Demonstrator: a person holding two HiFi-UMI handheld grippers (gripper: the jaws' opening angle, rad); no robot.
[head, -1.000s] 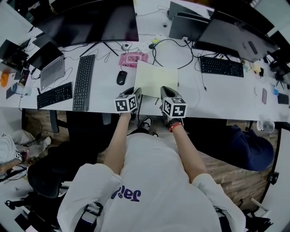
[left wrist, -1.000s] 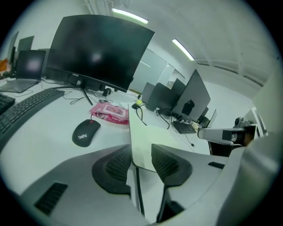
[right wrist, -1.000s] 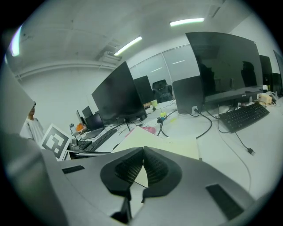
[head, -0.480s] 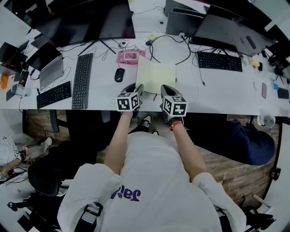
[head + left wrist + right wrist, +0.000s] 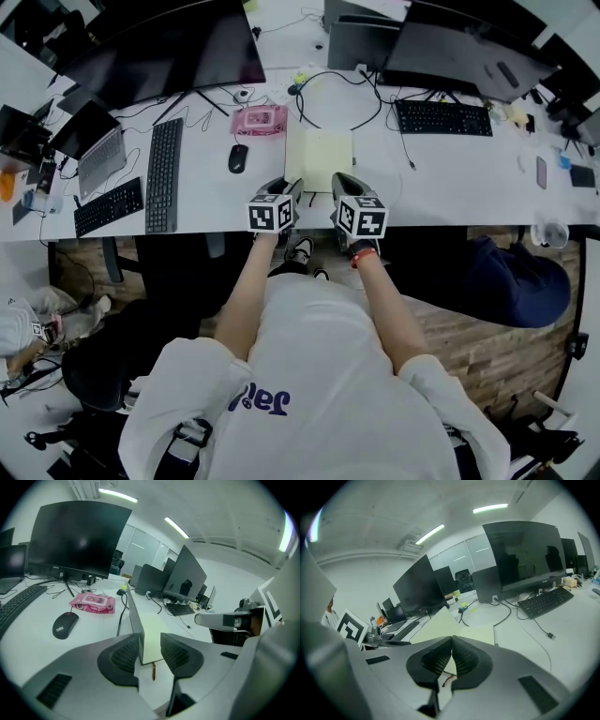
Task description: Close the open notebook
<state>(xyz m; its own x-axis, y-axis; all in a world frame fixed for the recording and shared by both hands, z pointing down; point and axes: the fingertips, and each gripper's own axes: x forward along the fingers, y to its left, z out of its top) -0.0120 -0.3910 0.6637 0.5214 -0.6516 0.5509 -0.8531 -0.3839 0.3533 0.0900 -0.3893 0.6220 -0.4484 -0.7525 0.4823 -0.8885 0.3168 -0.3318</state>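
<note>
Left gripper view: left hand-held gripper (image 5: 150, 645) open, notebook (image 5: 153, 626) cover (image 5: 134, 619) upright between jaws; tip it gently onto the notebook's flat page; right hand-held gripper (image 5: 451, 654) closed, empty

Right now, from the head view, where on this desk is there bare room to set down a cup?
The widest bare patch lies right of the notebook, in front of the right keyboard, up to the phone. A narrower strip runs between the long keyboard and the mouse. Behind the notebook it is crowded: pink packet, looped cables.
</note>
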